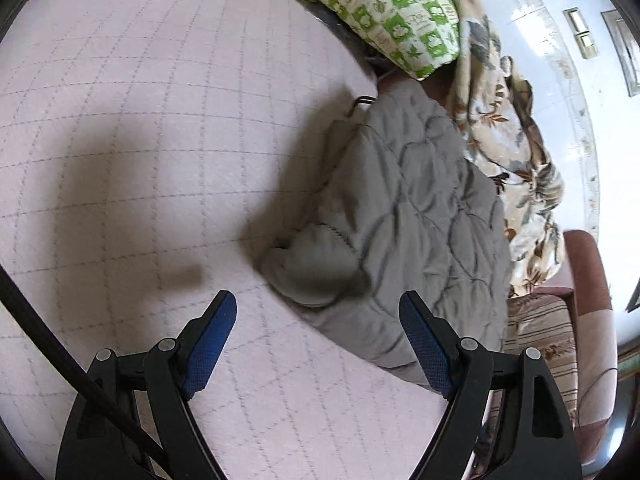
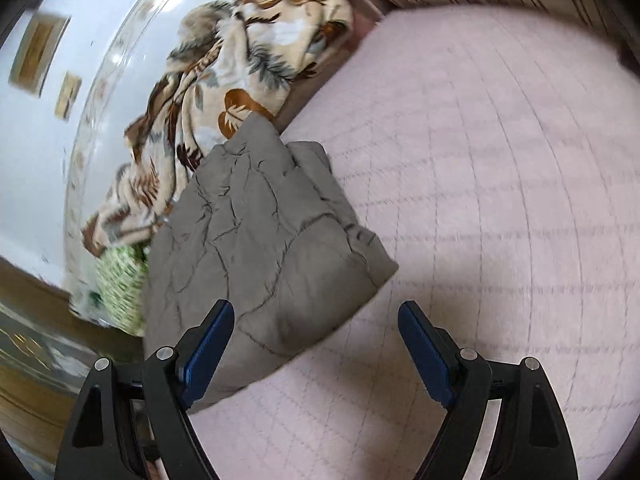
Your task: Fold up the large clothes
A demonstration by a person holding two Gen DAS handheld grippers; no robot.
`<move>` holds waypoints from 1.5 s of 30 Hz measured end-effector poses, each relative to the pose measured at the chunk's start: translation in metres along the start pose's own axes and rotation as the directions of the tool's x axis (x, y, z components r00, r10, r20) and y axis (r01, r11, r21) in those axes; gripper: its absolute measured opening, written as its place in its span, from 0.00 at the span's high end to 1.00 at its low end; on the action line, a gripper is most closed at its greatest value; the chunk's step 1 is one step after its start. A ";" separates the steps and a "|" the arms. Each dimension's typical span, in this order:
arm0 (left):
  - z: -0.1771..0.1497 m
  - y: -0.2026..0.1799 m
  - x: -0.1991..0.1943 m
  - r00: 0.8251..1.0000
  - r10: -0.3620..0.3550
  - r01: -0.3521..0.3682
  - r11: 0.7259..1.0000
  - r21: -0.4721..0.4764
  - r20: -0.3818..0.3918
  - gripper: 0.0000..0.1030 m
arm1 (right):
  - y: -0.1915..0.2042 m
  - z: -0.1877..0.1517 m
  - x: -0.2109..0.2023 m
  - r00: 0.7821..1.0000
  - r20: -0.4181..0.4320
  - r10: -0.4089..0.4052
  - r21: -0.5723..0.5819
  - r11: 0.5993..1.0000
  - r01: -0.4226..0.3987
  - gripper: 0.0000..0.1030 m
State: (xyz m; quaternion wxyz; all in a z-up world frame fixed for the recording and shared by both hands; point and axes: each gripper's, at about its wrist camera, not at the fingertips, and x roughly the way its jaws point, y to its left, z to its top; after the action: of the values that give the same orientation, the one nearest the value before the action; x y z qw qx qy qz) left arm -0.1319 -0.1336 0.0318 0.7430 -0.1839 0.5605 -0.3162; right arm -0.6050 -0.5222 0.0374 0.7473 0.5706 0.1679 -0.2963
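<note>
So both grippers are hanging over the bed with nothing in them. The left gripper (image 1: 318, 312) has its jaws spread wide, blue pads (image 1: 212, 344) bare, only the pink quilted bedspread (image 1: 160, 140) showing between them. The grey quilted jacket (image 1: 400, 220) sits folded into a chunky bundle just ahead and to the right of that gripper, with its near edge running behind the right-hand fingertip (can't tell if it actually touches, looks like it's above it). Beyond the jacket there's a leaf-print blanket (image 1: 516, 152) and a green checked pillow (image 1: 384, 4) further off.

The right gripper (image 2: 316, 314) is gaping too, holding nothing. From its side the grey quilted jacket (image 2: 260, 240) lies ahead and to the left, its corner passing behind the left-hand fingertip, while the pink quilted bedspread (image 2: 500, 200) fills everything ahead and to the right. The leaf-print blanket (image 2: 240, 60) is bunched past the jacket
</note>
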 end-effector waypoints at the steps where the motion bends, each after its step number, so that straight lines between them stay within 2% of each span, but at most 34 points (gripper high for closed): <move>1: 0.001 -0.003 0.002 1.000 -0.004 0.004 1.000 0.006 0.002 0.20 | -0.003 0.000 0.000 1.000 0.000 0.007 0.011 1.000 -0.007 0.15; 10: 0.010 -0.012 0.027 1.000 0.008 -0.008 1.000 0.007 -0.011 0.20 | -0.001 0.005 0.022 0.999 -0.016 0.043 0.042 0.998 -0.042 0.14; 18: 0.010 -0.015 0.047 0.999 0.037 -0.036 0.999 0.022 -0.020 0.18 | -0.006 0.001 0.059 0.998 -0.038 0.059 0.130 0.990 -0.053 0.13; 23: 0.009 -0.015 0.058 0.999 0.043 -0.043 0.999 0.013 -0.008 0.14 | -0.010 0.006 0.077 1.000 -0.007 0.028 0.164 0.986 -0.027 0.13; 26: 0.011 -0.014 0.064 0.999 0.045 -0.045 0.999 0.007 -0.006 0.11 | -0.004 0.010 0.085 1.000 0.022 0.008 0.147 0.989 -0.011 0.06; 30: 0.010 -0.018 0.066 0.998 0.058 -0.059 0.998 0.023 0.020 0.10 | 0.004 0.015 0.093 0.999 0.034 -0.027 0.096 0.995 0.024 0.07; 33: 0.007 -0.023 0.068 0.995 0.071 -0.074 0.997 0.037 0.064 0.12 | 0.007 0.017 0.094 0.998 0.041 -0.045 0.056 0.997 0.043 0.21; 36: 0.005 -0.034 0.067 0.989 0.101 -0.111 0.990 0.084 0.105 0.26 | 0.014 0.017 0.092 0.997 0.054 -0.060 0.001 0.998 0.060 0.36; 39: 0.002 -0.044 0.062 0.982 0.123 -0.143 0.980 0.138 0.145 0.37 | 0.036 0.015 0.087 0.990 0.083 -0.112 -0.117 0.986 0.121 0.44; 42: 0.001 -0.054 0.059 0.972 0.144 -0.180 0.964 0.196 0.184 0.45 | 0.057 0.010 0.085 0.979 0.121 -0.166 -0.247 0.950 0.192 0.50; 45: 0.000 -0.063 0.057 0.962 0.168 -0.220 0.944 0.245 0.217 0.48 | 0.075 0.004 0.084 0.965 0.162 -0.208 -0.357 0.899 0.254 0.54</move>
State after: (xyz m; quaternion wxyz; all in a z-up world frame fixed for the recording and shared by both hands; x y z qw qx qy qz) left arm -0.1389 -0.2185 0.0303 0.8393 -0.0554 0.4536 -0.2944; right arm -0.4938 -0.5342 0.0454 0.8106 0.3746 0.2425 -0.3793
